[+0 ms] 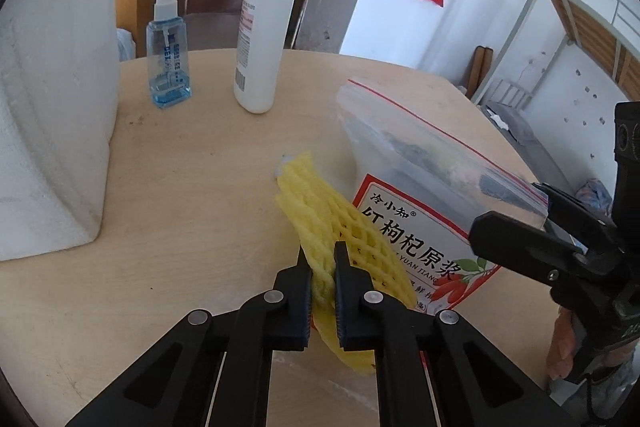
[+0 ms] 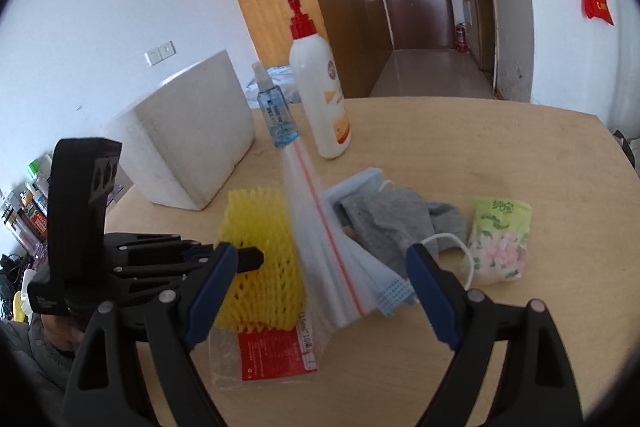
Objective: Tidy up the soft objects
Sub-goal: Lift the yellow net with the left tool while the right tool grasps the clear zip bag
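Note:
My left gripper [image 1: 322, 255] is shut on a yellow foam fruit net [image 1: 320, 215], held over the table beside a clear zip bag [image 1: 420, 155] with a red label. The net also shows in the right wrist view [image 2: 260, 251], left of the zip bag [image 2: 320, 239], with the left gripper [image 2: 248, 259] clamped on its left side. My right gripper [image 2: 320, 255] is open, its jaws wide apart on either side of the bag's raised edge. In the left wrist view the right gripper's fingers [image 1: 532, 223] touch the bag's right corner. A grey sock [image 2: 396, 223], a blue face mask [image 2: 384, 291] and a tissue pack [image 2: 500, 239] lie right of the bag.
A white foam box [image 1: 52, 107] stands at the left of the round wooden table [image 1: 180, 187]. A blue spray bottle [image 1: 168, 55] and a white pump bottle [image 1: 266, 27] stand at the back. The foam box [image 2: 192, 131] and both bottles also show in the right wrist view.

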